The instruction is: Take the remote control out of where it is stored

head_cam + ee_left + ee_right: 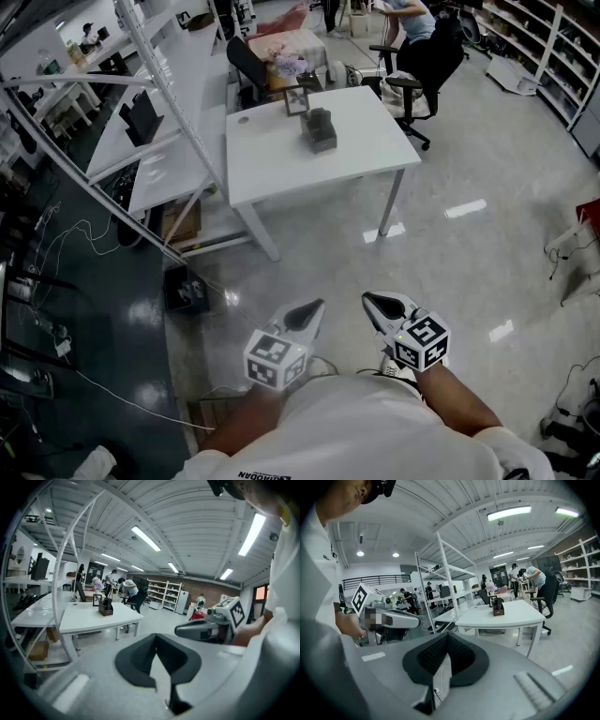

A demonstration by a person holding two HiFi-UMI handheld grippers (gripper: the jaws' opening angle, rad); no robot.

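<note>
A dark organizer box (319, 131) stands on a white table (361, 159) well ahead of me, next to a small picture frame (296, 100). Dark upright items stick out of the box; from here I cannot tell a remote control among them. The box also shows far off in the left gripper view (106, 607) and in the right gripper view (498, 607). My left gripper (309, 310) and right gripper (371, 300) are held close to my body over the floor, far from the table. Both are shut with nothing between the jaws.
White rack frames (159, 103) and long benches line the left side. Cables and a black box (186, 289) lie on the dark floor at left. A person sits in an office chair (422, 56) behind the table. Shelving runs along the right wall (553, 56).
</note>
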